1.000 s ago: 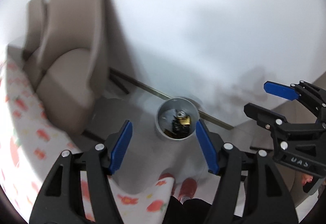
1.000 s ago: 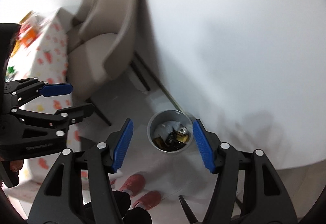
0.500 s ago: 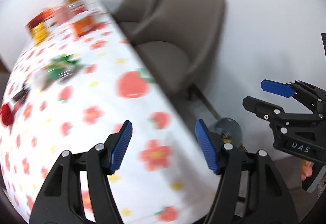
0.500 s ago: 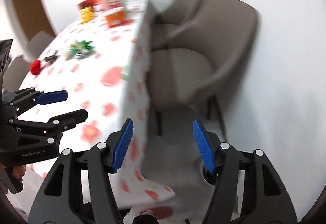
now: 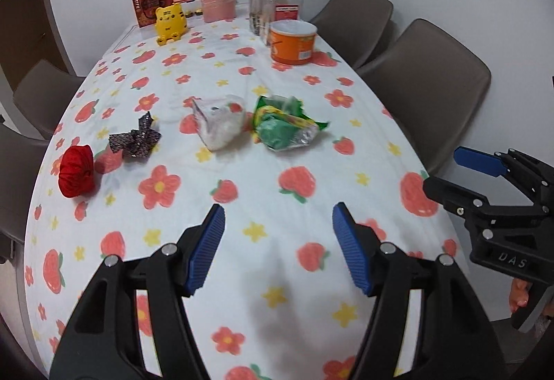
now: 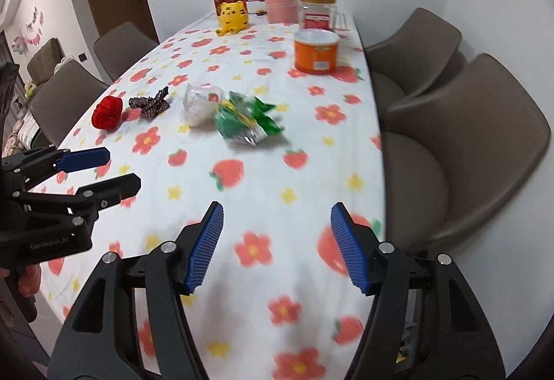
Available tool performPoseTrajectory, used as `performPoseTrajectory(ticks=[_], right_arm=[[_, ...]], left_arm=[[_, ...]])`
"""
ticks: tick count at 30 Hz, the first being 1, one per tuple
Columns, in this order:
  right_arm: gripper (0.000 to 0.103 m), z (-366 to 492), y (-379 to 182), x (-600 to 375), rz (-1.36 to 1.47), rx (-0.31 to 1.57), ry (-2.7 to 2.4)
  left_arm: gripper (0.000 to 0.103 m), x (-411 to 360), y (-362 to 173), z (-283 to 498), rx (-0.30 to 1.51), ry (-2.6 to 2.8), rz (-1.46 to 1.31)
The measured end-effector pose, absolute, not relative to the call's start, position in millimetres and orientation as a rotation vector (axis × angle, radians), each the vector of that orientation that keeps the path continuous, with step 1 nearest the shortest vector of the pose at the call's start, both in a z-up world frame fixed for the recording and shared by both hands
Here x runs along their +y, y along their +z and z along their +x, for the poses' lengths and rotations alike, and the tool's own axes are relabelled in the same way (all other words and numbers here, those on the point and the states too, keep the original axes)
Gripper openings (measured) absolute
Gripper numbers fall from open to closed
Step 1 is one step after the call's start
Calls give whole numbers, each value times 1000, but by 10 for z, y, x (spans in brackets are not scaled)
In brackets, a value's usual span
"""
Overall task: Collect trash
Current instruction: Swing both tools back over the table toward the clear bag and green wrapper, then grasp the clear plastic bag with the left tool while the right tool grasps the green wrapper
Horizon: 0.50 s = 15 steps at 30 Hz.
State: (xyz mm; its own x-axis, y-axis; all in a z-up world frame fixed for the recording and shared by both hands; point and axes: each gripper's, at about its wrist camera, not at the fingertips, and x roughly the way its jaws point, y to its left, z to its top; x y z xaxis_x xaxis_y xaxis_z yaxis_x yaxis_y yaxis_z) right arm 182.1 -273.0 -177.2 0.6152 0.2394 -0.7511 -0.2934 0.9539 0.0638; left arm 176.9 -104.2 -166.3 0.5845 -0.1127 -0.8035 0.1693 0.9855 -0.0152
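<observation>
1. Left wrist view: the left claw point(image 5: 278, 248) hangs with its jaws apart and empty above the flowered counter point(image 5: 297, 241).
2. The right claw point(image 6: 273, 246) has just been opening, nothing between its jaws.
3. Trash lies at twelve o'clock: green wrapper point(image 5: 284, 127), clear bag point(image 5: 220, 124), dark foil point(image 5: 136, 137), red ball point(image 5: 77, 170).
4. Risk: a hurried grab could bunch the cloth, or the light wrapper could slip out.

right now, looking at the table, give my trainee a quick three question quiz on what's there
1. True or false: the left claw holds a piece of trash.
2. How many pieces of trash lie in the row across the middle of the table?
3. Which lies nearest the chairs on the right? A) red ball B) green wrapper C) clear bag

Key: 1 false; 2 four; 3 B
</observation>
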Motion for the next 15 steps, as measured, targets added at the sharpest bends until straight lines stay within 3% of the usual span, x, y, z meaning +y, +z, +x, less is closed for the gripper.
performPoseTrajectory(ticks=[15], right_arm=[[68, 2954, -2067, -1895, -212, 908, 380]], left_arm=[[65, -481, -1982, 2843, 966, -105, 31]])
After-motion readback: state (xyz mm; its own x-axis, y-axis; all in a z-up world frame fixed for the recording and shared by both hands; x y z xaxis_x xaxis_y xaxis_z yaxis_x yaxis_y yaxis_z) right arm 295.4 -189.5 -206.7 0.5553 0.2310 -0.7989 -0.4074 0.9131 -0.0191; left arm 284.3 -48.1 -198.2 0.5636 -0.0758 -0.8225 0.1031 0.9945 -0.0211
